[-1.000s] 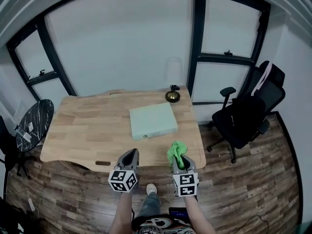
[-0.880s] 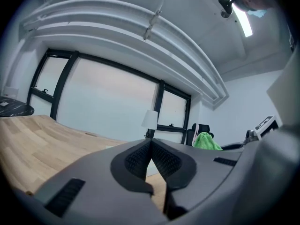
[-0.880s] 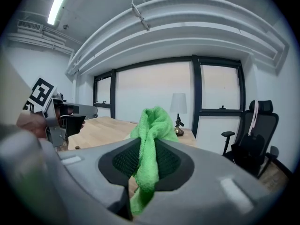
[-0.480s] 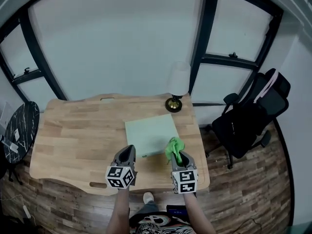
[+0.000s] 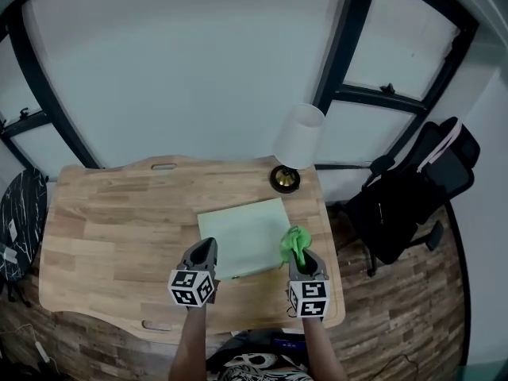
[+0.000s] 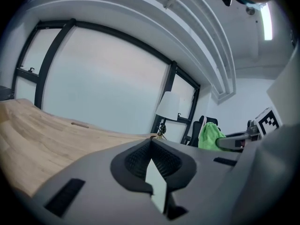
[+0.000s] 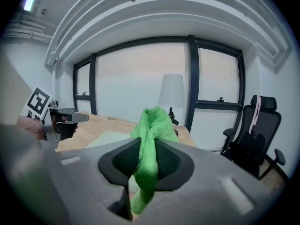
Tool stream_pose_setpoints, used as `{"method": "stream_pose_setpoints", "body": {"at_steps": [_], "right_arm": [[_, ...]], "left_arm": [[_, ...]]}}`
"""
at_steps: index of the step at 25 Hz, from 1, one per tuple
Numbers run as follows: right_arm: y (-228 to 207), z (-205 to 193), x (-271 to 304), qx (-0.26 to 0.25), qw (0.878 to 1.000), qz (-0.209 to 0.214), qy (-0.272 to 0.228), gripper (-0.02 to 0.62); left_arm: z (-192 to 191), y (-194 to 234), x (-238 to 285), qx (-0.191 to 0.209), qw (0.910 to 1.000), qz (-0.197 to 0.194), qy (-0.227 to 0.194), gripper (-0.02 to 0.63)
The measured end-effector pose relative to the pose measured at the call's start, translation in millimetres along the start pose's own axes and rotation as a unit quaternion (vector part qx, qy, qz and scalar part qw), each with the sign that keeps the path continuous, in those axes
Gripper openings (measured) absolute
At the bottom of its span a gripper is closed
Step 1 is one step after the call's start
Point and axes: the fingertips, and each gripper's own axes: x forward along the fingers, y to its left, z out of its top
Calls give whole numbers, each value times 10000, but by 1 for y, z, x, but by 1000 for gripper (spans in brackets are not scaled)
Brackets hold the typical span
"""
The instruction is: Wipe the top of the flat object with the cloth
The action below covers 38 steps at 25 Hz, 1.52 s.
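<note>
A pale green flat board (image 5: 244, 236) lies on the wooden table (image 5: 111, 228), right of centre. My right gripper (image 5: 302, 254) hovers at the board's near right corner, shut on a bright green cloth (image 5: 294, 242) that bunches up between its jaws (image 7: 149, 144). At the board's near left corner my left gripper (image 5: 203, 252) is shut with nothing in it (image 6: 151, 159). The cloth (image 6: 209, 135) and the other gripper show to the right in the left gripper view.
A table lamp (image 5: 295, 145) with a white shade and brass base stands at the table's far right corner, just behind the board. A black office chair (image 5: 405, 201) is on the floor to the right. A dark round side table (image 5: 14, 228) sits at the left.
The view has closed in on the table. Both grippers have moved forward from the table's near edge to the board's near corners, the cloth still held in the right one.
</note>
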Motion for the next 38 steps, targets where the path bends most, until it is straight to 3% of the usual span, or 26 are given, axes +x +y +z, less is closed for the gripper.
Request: {"method": "stream_pose_setpoints", "body": {"at_steps": [8,16,25,29,35,38], "right_arm": [[1,-4,45,65,9997,214,130,77],[0,-5,73,72,9991,380,197,77],[-12,-22,92,200,9983,351,408,77],[-14,-23,105,161,9980,376,479,77],[-15,-28,130,163,9969,431,645,77],[-18,-31,141,80,9961,445,759,77]], "left_arm": [[-6,39,27,-160,9992,377,4,6],[-1,55,48,-287,9986,433,-122,6],[-23,52,58,-263,9990,257,249,6],[-36,62,59,-550,9971,132,513,6],[-54,106,51,-621,9907,914,799,8],[-68,115,50,-876,9864,973,996,9]]}}
